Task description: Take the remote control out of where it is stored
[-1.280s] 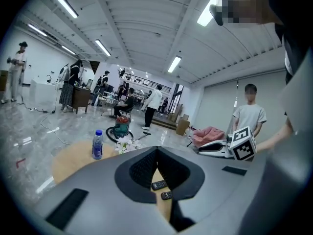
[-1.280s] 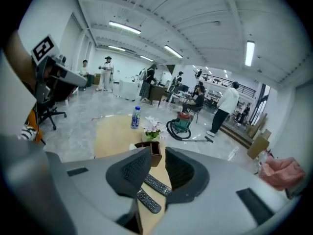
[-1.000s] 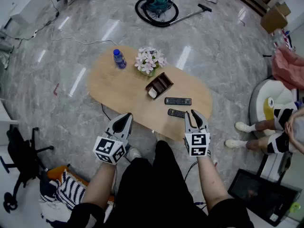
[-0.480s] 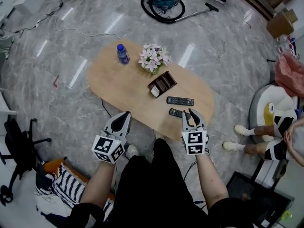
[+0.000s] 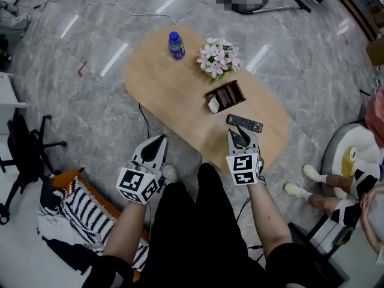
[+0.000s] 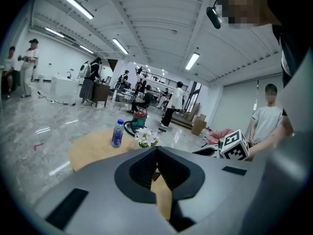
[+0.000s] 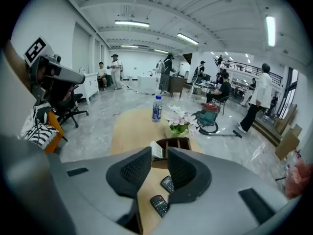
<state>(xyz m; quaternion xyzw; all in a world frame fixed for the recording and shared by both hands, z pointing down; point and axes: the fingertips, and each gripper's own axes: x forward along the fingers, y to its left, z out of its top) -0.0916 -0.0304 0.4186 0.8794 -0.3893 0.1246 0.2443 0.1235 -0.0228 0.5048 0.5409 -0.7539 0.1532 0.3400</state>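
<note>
Two black remote controls lie on the oval wooden table (image 5: pixel 174 95): one (image 5: pixel 244 123) just past the right gripper, the other (image 5: pixel 239 140) at the near edge, mostly hidden under that gripper. In the right gripper view they show below the jaws, the farther remote (image 7: pixel 167 183) and the nearer one (image 7: pixel 159 204). Behind them stands a brown compartment box (image 5: pixel 231 92) (image 7: pixel 176 142) with a white object (image 5: pixel 213 105) at its near end. My right gripper (image 5: pixel 242 134) (image 7: pixel 159 152) hangs over the nearer remote, open and empty. My left gripper (image 5: pixel 161 139) (image 6: pixel 156 150) is shut, left of the table's near edge, above the floor.
A blue-capped bottle (image 5: pixel 176 45) and a pot of pink flowers (image 5: pixel 219 57) stand at the table's far side. An office chair (image 5: pixel 24 149) and striped cloth (image 5: pixel 78 221) are on the floor at the left. A seated person's legs (image 5: pixel 327 188) are at the right.
Both grippers have sunk and moved forward. The right gripper, which was beside the nearer remote, now covers it. The view has swung, so the table sits further right in the picture.
</note>
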